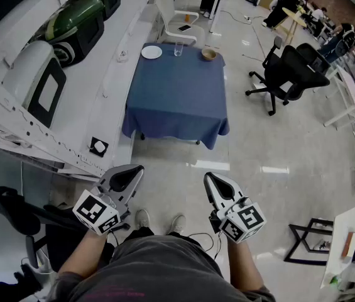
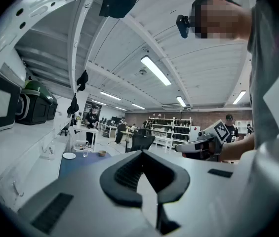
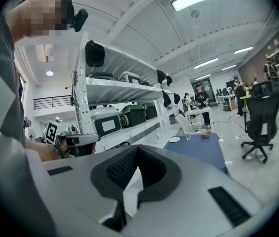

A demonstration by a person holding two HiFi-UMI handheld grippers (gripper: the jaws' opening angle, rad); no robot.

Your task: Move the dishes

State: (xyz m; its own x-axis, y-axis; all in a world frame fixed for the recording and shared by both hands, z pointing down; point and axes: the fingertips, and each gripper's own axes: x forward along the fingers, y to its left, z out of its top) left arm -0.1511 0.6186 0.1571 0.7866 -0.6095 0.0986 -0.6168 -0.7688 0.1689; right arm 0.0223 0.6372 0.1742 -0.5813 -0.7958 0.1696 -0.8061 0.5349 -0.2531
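Left gripper (image 1: 127, 179): closed, empty
Right gripper (image 1: 218, 187): closed, empty
Plate (image 1: 151, 52), glass (image 1: 178, 49), bowl (image 1: 209, 55): on table (image 1: 177, 99), well ahead of both

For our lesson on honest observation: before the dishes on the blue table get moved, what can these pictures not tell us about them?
- Small brown bowl: contents, too small in every view.
- Clear drinking glass: full or empty, too distant, head view.
- Round white plate: crumbs, too small everywhere.
- Space under the blue-clothed table: hidden by its cloth.
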